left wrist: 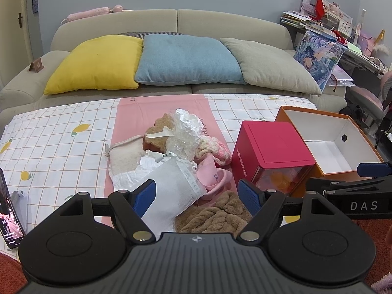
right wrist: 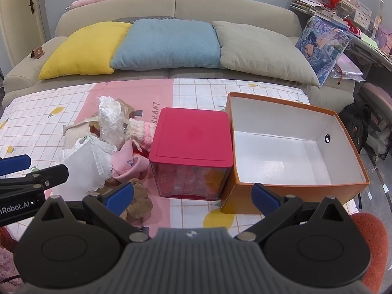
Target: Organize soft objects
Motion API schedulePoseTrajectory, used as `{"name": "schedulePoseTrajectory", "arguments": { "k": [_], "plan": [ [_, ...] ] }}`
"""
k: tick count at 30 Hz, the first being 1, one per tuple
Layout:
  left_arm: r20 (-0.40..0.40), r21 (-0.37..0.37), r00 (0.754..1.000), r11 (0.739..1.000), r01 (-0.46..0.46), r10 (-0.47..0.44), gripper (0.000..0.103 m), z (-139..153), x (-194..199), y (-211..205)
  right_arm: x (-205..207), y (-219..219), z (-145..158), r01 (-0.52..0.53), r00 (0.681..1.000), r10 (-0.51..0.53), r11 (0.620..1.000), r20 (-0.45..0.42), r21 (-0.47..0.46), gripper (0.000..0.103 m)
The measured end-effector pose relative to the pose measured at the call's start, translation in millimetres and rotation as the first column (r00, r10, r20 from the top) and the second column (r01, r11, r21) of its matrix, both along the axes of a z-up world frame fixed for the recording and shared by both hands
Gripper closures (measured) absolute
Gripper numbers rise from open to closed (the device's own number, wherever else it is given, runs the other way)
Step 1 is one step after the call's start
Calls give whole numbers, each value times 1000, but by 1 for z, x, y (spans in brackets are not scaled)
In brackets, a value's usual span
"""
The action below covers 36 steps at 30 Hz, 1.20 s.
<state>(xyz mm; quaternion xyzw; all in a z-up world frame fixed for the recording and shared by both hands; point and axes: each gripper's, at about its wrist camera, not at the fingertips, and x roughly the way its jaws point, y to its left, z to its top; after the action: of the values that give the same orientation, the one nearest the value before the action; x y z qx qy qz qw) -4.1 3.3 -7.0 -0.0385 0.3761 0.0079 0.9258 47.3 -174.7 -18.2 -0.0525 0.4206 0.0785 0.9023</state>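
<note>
Both tongs, left (left wrist: 197,192) & right (right wrist: 193,194), wide open, empty, above soft pile (left wrist: 171,161).

1. The brown towel (left wrist: 215,214) looks fluffy, matt cloth.
2. The crumpled bag (left wrist: 186,132) is shiny clear plastic.
3. The red box (right wrist: 192,134) has a smooth lid over glossy transparent walls.
4. The orange box (right wrist: 352,156) looks like matt cardboard, white inside.
</note>
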Motion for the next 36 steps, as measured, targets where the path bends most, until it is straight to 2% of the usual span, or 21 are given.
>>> {"name": "schedulePoseTrajectory", "arguments": {
  "k": [16,22,24,26,31,33,36],
  "plan": [
    [-13,-13,999,999,34,-34,13,-1,5,-5,3,-3,-2,42,999,-42,999,-20,-9,3],
    [-69,-50,997,998,37,-41,13,-8,8,2,5,0,-9,24,998,-25,1000,-55,-15,3],
    [-120,-91,991,995,39,-50,14,-13,11,8,7,3,-15,6,996,-7,1000,-86,-17,4],
    [-155,-121,986,992,42,-61,19,-19,12,14,8,5,-24,-19,993,18,1000,-118,-4,18],
    [-219,-102,975,995,18,-40,31,-31,13,26,13,14,-40,-92,981,97,995,-166,38,21],
    [-231,-96,972,995,29,-51,32,-35,14,30,17,19,-43,-117,976,125,992,-177,55,21],
    [-220,-39,973,998,56,-63,32,-41,16,33,24,30,-49,-161,964,179,982,-197,102,21]
  ]
}}
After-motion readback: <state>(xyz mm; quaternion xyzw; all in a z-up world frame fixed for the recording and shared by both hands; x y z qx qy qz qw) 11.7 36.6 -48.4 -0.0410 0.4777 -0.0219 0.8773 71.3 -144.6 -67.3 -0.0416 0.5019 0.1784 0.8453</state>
